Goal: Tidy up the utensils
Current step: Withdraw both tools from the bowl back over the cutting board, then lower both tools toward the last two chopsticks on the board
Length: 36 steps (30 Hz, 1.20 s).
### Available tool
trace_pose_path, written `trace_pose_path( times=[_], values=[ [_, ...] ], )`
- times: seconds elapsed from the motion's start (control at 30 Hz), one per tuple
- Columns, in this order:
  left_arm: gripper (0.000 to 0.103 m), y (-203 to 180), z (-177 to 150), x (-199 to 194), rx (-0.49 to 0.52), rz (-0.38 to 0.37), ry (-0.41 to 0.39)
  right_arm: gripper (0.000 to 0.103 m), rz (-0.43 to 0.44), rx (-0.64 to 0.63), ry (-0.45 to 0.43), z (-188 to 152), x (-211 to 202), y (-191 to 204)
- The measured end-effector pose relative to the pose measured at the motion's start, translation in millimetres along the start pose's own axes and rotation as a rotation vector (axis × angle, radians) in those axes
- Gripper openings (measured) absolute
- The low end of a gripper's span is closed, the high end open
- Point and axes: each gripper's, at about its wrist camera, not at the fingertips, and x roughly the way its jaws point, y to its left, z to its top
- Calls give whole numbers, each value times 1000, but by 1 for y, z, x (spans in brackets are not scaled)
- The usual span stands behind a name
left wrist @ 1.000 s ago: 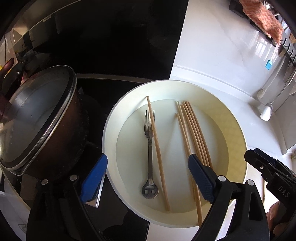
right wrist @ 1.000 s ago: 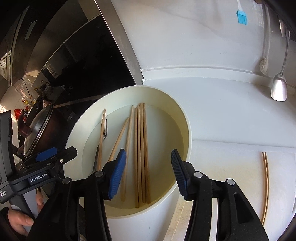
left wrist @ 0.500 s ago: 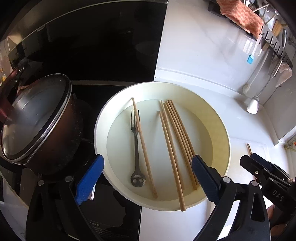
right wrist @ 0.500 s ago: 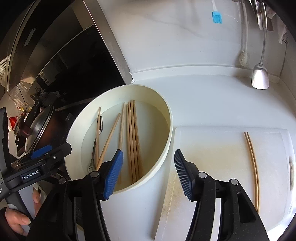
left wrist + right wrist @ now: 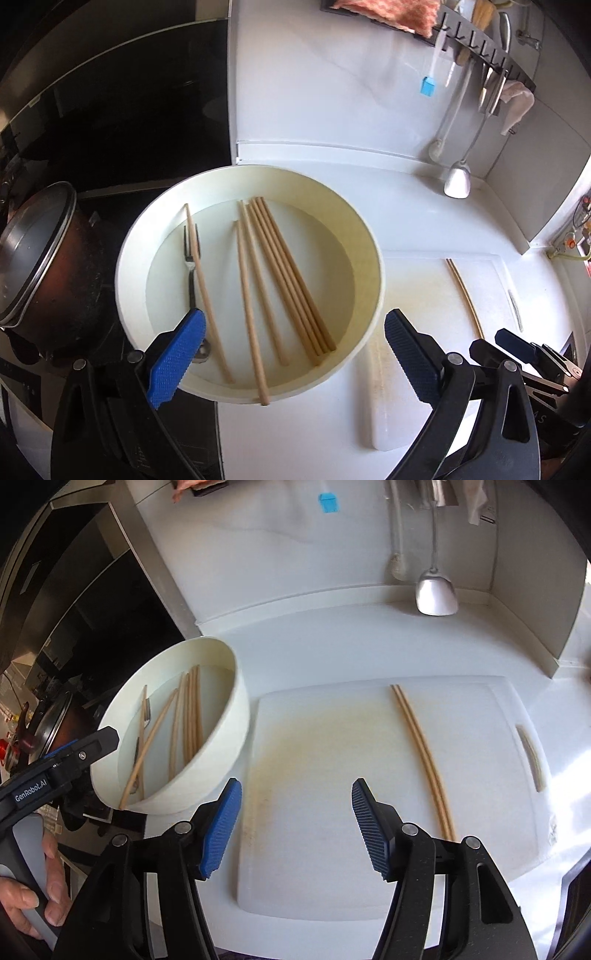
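The left claw (image 5: 293,354) stood wide apart above the near rim of the white bowl (image 5: 373,258), its jaws having just been opening, with nothing gripped between the blue pads. In the left wrist view the bowl occupied the centre and held a small metal fork (image 5: 191,266) at 9 o'clock, one loose chopstick beside it, and a group of chopsticks (image 5: 284,280) lying roughly parallel from 12 toward 5 o'clock. A lidded dark pot (image 5: 40,254) sat on the black hob at 9 o'clock of the bowl. The right claw (image 5: 295,823) hung partly open over the white cutting board (image 5: 332,746), its jaws also having just been opening, with nothing between them. A pair of chopsticks (image 5: 421,746) lay side by side on the board at 2 o'clock of the right claw. The board rested on the white bench (image 5: 332,638), just beside the bowl. A ladle (image 5: 436,590) hung at the back wall at 1 o'clock.
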Motion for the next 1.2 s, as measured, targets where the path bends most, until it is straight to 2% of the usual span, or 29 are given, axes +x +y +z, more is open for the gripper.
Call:
trace_pose_path(
  times=[0.17,0.3,0.37,0.47,0.57,0.7,0.83,0.97,1.1,1.2],
  values=[
    [96,-53,-6,0,22,-29,-8,60,-58,52,-17,-16,-17,-63],
    [96,-98,-18,7,10,-16,-3,60,-57,34,-17,-29,-24,-111],
    [96,-117,-27,11,-20,19,15,60,-57,-2,-2,-32,-23,-131],
    [96,-138,-44,14,-71,48,28,60,-9,-36,-15,-37,-24,-155],
    [96,-156,-57,14,-88,125,39,62,34,-59,7,-39,-14,-171],
    [96,-165,-69,10,-110,178,57,62,74,-76,23,-37,0,-180],
    [96,-164,-74,12,-103,203,40,62,90,-53,-3,-28,11,-180],
    [96,-161,-74,27,-89,204,3,62,58,-44,-44,-21,19,-171],
    [96,-157,-72,36,-82,221,-73,62,39,-88,-63,-22,29,-159],
    [96,-155,-75,46,-82,209,-80,62,19,-120,-84,-25,34,-152]
  ],
)
